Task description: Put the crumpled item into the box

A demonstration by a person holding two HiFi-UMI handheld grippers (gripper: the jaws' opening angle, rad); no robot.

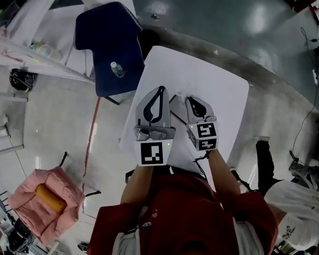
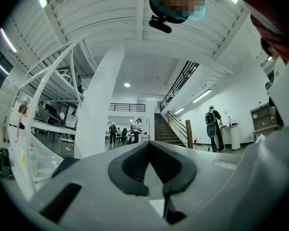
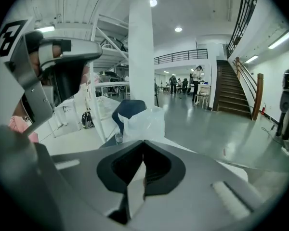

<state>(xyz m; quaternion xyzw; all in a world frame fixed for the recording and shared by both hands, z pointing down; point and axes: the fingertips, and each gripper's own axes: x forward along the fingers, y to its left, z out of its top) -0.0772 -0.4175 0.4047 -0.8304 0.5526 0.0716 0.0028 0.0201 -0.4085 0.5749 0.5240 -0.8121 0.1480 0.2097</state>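
Observation:
Over a white table (image 1: 223,89) I hold both grippers side by side, pointing away from me. The left gripper (image 1: 160,89) (image 2: 148,144) has its jaws closed tip to tip with nothing between them. The right gripper (image 1: 193,99) (image 3: 143,143) is also shut and empty. In the right gripper view a white, translucent crumpled item (image 3: 143,121), like a plastic bag, lies on the table just beyond the jaw tips. In the head view the grippers hide it. I see no box in any view.
A dark blue chair (image 1: 109,47) (image 3: 130,109) stands at the table's far left with a small bottle (image 1: 116,69) on its seat. A pink bag with an orange roll (image 1: 45,195) lies on the floor lower left. Another person (image 1: 297,206) is at the lower right.

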